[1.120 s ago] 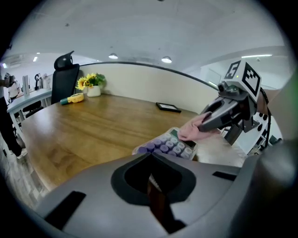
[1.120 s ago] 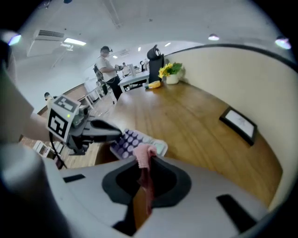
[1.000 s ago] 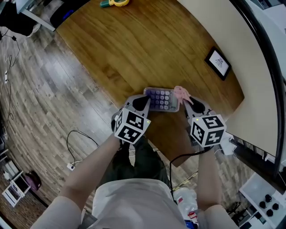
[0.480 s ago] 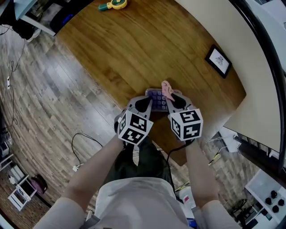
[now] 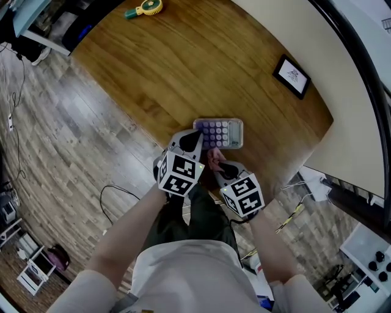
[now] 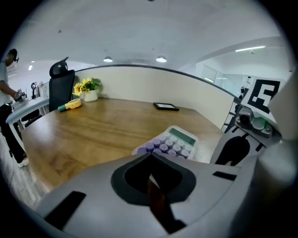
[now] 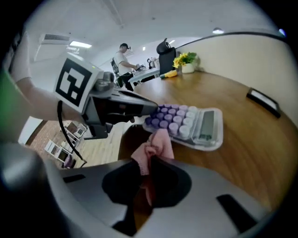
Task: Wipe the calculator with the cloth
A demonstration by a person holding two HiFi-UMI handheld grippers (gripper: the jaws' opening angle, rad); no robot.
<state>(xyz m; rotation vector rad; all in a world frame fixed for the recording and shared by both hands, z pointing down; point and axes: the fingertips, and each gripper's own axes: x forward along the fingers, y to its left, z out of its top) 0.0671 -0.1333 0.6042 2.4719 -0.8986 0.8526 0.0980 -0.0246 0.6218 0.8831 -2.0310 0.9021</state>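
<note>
A pale calculator point(image 5: 223, 133) with purple keys lies near the front edge of the wooden table point(image 5: 183, 67). My left gripper point(image 5: 197, 140) is shut, and its tips rest against the calculator's left end; in the left gripper view the calculator point(image 6: 172, 143) sits just past the closed jaws of the left gripper point(image 6: 150, 157). My right gripper point(image 5: 215, 164) is shut on a pink cloth point(image 5: 212, 156), just off the calculator's near edge. In the right gripper view the cloth point(image 7: 156, 145) bunches out of the right gripper point(image 7: 148, 160), a little short of the calculator point(image 7: 191, 122).
A yellow and green tape measure point(image 5: 143, 7) lies at the table's far corner. A small black frame point(image 5: 291, 76) lies at the right by the curved wall. A vase of flowers point(image 6: 88, 87) and a black chair stand far off. Cables cross the wood floor point(image 5: 113, 192).
My right gripper has carried the cloth from the calculator's right end, across the keys, to its near edge. The left gripper and the calculator have stayed put.
</note>
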